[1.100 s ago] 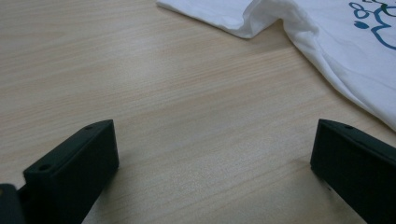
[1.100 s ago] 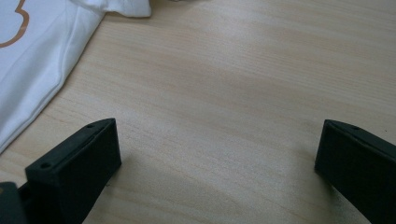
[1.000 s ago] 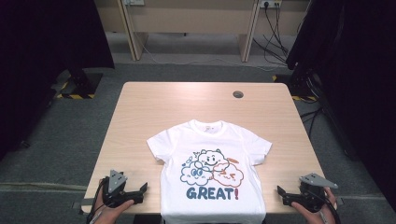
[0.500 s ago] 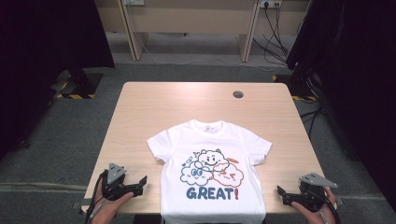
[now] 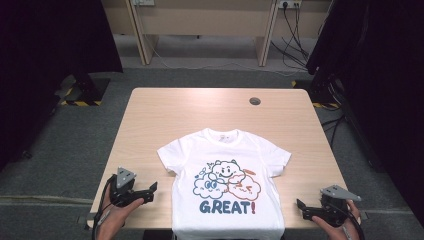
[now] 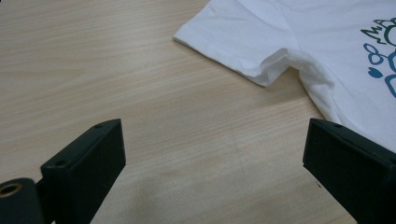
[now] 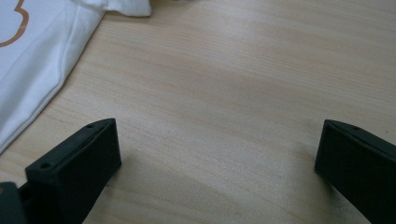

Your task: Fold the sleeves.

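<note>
A white T-shirt (image 5: 225,175) with cartoon clouds and the word GREAT! lies flat, front up, on the wooden table (image 5: 200,115), its hem at the near edge. My left gripper (image 5: 150,192) rests open over the near left part of the table, a short way left of the shirt's side. In the left gripper view the shirt's sleeve (image 6: 243,42) lies ahead and to the right of the wide-apart jaws. My right gripper (image 5: 301,209) is open near the front right corner, just right of the hem. The shirt's edge (image 7: 37,79) shows at the left of the right gripper view.
A small round grommet (image 5: 255,101) sits in the tabletop at the far right. Bare wood stretches beyond the shirt's collar. Grey carpet surrounds the table, with desk legs and cables (image 5: 295,30) at the back and dark curtains at both sides.
My left gripper has shifted slightly to the right and forward, toward the shirt. The right gripper and the shirt have stayed put.
</note>
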Motion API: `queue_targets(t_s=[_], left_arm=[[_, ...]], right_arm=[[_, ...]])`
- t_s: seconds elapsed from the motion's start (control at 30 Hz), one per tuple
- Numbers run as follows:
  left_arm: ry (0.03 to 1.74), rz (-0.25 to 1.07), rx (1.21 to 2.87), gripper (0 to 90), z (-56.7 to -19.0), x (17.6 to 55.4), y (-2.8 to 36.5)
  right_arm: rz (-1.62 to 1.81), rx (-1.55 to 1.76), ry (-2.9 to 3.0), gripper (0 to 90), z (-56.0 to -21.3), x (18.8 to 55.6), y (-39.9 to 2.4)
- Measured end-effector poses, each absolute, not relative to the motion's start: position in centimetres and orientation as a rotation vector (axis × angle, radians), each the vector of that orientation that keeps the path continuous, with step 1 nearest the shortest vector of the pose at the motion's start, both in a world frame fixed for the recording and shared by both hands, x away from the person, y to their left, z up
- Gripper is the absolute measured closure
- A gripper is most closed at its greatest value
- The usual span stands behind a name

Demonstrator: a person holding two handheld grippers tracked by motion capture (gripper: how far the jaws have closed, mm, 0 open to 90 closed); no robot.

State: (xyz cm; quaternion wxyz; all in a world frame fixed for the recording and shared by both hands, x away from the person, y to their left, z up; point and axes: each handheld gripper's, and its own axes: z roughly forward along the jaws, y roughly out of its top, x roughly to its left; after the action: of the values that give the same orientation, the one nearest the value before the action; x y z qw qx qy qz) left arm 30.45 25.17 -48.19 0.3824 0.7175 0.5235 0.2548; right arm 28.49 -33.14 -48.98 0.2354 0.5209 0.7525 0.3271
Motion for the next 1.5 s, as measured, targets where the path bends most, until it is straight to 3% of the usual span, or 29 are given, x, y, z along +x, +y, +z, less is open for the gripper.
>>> queue_targets(t_s=[0.93,1.5], left_arm=[[1.376,0.647,1.815,6.8,-48.1,34.2,24.8],[1.386,0.638,1.813,14.3,-48.2,37.1,24.3]], right_arm=[[0.897,1.43,2.064,0.2,-49.0,28.5,-33.1],[0.899,1.426,2.065,0.2,-49.0,28.5,-33.1]])
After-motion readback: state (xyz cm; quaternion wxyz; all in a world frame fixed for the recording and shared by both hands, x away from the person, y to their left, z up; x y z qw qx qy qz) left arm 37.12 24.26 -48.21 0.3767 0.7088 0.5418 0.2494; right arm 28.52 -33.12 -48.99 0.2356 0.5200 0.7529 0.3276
